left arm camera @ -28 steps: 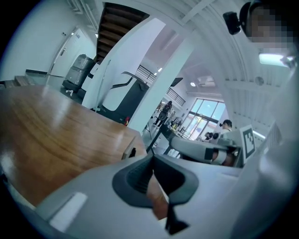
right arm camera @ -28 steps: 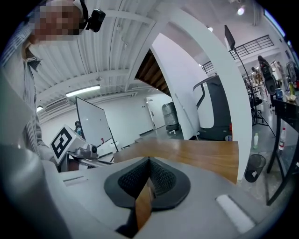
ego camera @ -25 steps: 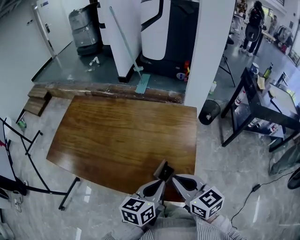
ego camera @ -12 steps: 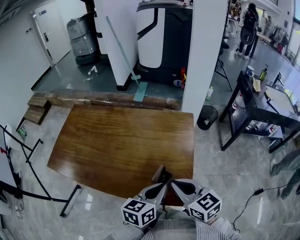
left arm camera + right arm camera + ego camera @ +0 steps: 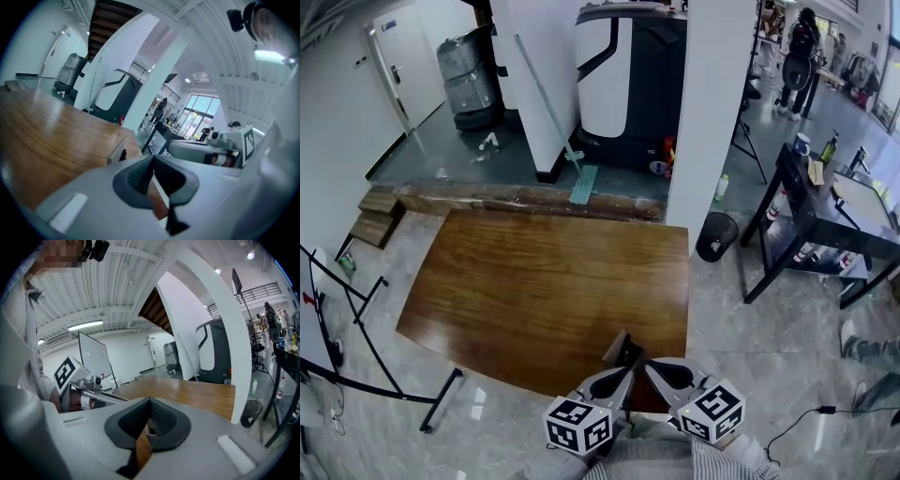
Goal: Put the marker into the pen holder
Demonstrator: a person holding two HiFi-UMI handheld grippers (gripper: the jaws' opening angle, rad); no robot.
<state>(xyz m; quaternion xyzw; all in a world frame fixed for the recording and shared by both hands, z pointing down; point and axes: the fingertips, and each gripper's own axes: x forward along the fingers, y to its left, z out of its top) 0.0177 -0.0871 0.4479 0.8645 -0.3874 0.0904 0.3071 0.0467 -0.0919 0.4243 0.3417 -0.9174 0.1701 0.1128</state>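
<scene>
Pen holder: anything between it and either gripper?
Nothing visible. The pen holder stands at the table's near edge, just ahead of the left gripper and right gripper; both jaws shut, empty. A dark stick at it may be the marker.

From here the surface (image 5: 544, 281) reads warm brown, streaked with darker wood grain; the floor (image 5: 750, 328) is glossy pale grey, marbled. My left gripper (image 5: 152, 161) and right gripper (image 5: 150, 405) are light grey with black ribbed fingers (image 5: 164, 418); their cubes (image 5: 577, 424) carry black-and-white square patterns. The pen holder (image 5: 116, 153) looks dull grey. The sleeve (image 5: 675, 459) is grey-and-white striped.
</scene>
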